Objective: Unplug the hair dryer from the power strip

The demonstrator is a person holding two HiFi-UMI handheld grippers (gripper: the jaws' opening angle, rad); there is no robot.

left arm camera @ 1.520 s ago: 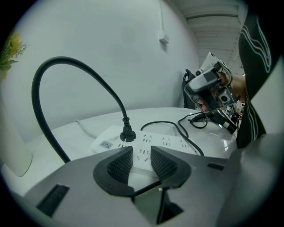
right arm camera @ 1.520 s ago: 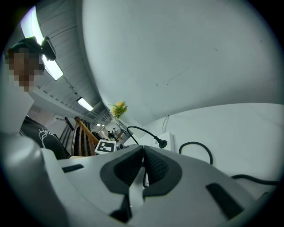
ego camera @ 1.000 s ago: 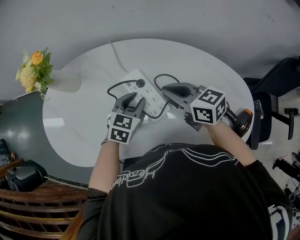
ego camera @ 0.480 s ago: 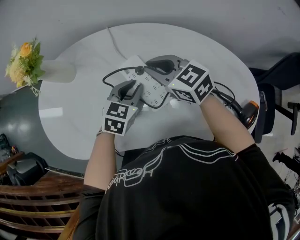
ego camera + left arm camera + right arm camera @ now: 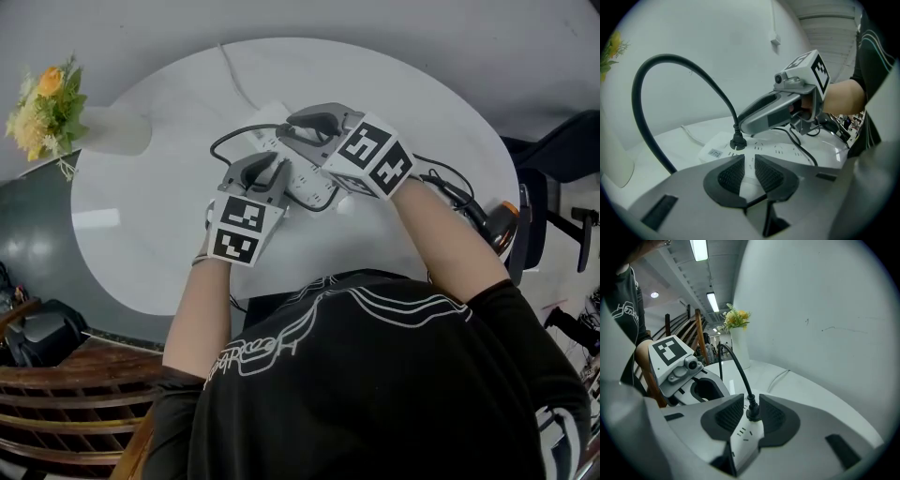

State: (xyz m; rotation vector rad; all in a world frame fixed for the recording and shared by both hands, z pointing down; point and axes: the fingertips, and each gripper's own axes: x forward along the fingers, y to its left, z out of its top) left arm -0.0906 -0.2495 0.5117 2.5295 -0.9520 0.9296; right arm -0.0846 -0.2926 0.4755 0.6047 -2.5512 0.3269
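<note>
Two hand-held grippers meet at the white rectangular power strip (image 5: 764, 149) on the white oval table (image 5: 150, 216).
The right gripper (image 5: 751, 401) has its jaws spread close on either side of the black round plug (image 5: 752, 414), seated near the strip's far end. The left gripper (image 5: 750, 161) has its jaws closing over the strip's near part, white casing showing through their narrow gap.

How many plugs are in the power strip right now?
1: a black plug at the strip's end, between the right gripper's fingers. Covered sockets could hide more.
</note>
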